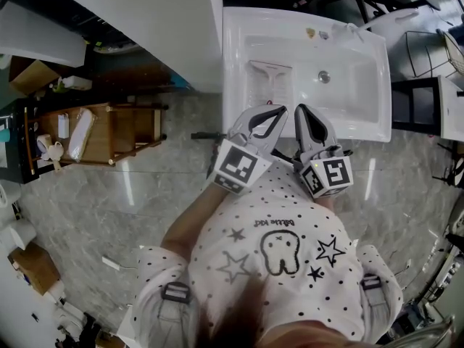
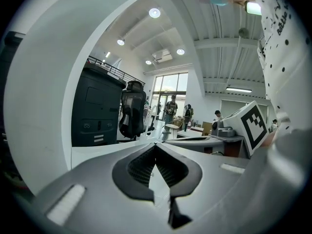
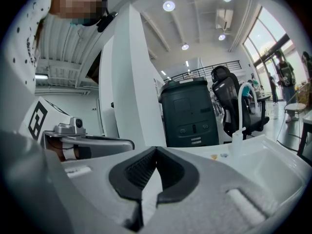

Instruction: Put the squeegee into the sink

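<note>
A pale squeegee (image 1: 270, 78) lies in the left part of the white sink (image 1: 362, 130), blade at the far end and handle pointing toward me. Both grippers hover side by side just in front of the sink's near rim, close to my body. The left gripper (image 1: 279, 112) is shut with nothing between its jaws, and its own view shows the tips (image 2: 156, 147) meeting. The right gripper (image 1: 301, 110) is shut and empty too (image 3: 156, 150). Neither touches the squeegee. In the right gripper view the sink basin (image 3: 273, 172) lies to the right.
The drain (image 1: 324, 77) sits mid-basin and a faucet (image 1: 355, 29) at the far rim. A white wall panel (image 1: 145, 20) stands left of the sink, a wooden shelf cart (image 1: 109, 133) further left, black stools (image 1: 420, 107) to the right. A dark cabinet (image 3: 190, 113) stands beyond.
</note>
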`<move>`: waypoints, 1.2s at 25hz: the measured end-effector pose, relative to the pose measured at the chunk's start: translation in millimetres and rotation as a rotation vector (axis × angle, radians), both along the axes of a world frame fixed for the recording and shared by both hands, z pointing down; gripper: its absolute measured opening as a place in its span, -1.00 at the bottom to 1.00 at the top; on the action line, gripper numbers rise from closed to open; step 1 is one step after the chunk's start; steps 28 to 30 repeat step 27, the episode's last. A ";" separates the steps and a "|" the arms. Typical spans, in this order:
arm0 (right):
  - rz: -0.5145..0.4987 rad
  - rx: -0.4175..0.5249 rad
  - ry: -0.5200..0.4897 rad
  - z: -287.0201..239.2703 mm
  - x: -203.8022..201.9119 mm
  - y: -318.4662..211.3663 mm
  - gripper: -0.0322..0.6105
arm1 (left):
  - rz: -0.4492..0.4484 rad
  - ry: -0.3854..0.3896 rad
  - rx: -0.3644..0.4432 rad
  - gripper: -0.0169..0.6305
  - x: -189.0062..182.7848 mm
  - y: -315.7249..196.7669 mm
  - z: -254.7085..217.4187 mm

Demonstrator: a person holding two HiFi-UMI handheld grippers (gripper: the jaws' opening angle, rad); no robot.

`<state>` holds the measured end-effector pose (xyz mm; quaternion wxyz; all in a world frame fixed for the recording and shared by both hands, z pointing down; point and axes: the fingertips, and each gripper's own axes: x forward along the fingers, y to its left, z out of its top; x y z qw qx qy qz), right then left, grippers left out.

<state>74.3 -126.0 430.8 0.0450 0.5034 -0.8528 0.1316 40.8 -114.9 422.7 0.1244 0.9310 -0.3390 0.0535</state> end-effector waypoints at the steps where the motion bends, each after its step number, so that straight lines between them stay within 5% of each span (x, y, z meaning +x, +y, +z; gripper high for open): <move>1: -0.001 -0.001 -0.001 0.1 -0.6 0.0 -0.92 | -0.003 0.001 0.001 -0.96 -0.8 0.0 -0.1; 30: -0.012 0.003 0.018 -1.7 -9.2 -1.0 -0.91 | -0.004 0.004 0.013 -0.96 -5.6 -0.3 -1.9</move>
